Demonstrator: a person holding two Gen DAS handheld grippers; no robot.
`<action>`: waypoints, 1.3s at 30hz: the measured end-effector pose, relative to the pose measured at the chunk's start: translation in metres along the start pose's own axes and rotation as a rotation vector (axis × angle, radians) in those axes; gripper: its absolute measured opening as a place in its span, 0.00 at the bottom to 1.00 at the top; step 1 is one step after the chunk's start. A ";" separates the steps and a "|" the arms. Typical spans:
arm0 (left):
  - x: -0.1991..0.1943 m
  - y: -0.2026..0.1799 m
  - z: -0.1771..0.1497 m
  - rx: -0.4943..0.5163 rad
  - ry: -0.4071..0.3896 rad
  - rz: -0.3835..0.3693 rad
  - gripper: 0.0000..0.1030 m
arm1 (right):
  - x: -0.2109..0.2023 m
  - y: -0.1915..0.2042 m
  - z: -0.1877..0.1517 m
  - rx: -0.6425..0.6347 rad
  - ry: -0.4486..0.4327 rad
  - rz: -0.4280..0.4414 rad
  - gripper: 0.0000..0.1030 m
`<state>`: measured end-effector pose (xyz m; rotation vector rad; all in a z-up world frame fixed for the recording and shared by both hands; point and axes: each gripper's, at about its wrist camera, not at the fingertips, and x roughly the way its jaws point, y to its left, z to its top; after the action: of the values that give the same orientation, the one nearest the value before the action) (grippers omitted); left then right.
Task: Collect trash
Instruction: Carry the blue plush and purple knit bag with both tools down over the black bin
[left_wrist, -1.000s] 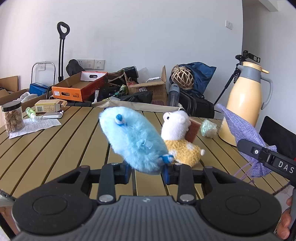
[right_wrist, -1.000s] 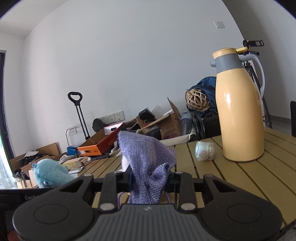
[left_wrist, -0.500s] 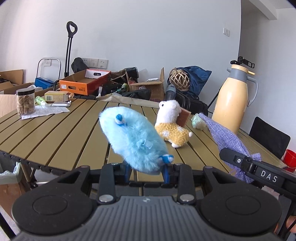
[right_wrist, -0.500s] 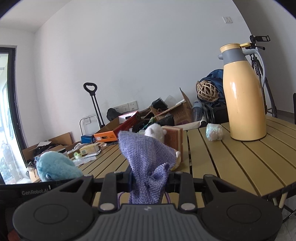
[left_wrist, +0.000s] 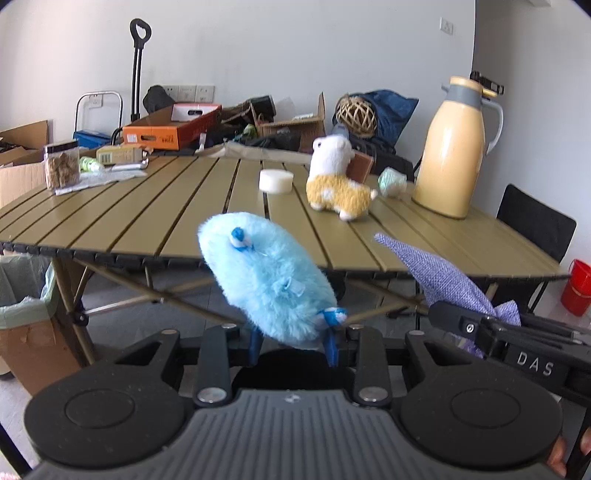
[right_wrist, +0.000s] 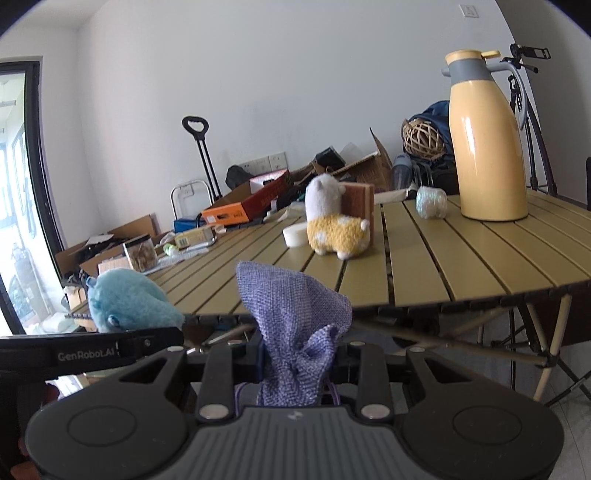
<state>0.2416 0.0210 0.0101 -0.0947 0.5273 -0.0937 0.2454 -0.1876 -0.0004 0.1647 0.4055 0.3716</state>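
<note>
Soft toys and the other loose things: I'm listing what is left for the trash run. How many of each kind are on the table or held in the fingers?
Soft toys: 2, blue plush held, alpaca plush on the table
Cloth pouches: 1, purple pouch held
Crumpled wrappers: 1
White discs: 1
Flasks: 1
Jars: 1
Total: 7

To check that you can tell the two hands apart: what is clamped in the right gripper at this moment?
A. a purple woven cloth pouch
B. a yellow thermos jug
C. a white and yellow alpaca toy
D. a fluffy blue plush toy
A: in the right wrist view the purple woven cloth pouch sits pinched in the right gripper.
</note>
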 end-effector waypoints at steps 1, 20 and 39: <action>-0.001 0.000 -0.005 0.004 0.012 0.005 0.32 | -0.001 0.000 -0.004 0.001 0.011 -0.001 0.28; 0.015 0.010 -0.068 0.054 0.164 0.079 0.32 | 0.003 -0.006 -0.058 -0.013 0.239 -0.062 0.28; 0.050 0.028 -0.089 0.040 0.278 0.142 0.32 | 0.033 -0.047 -0.096 0.085 0.425 -0.174 0.28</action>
<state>0.2410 0.0369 -0.0942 -0.0044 0.8073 0.0222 0.2491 -0.2104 -0.1105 0.1313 0.8503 0.2155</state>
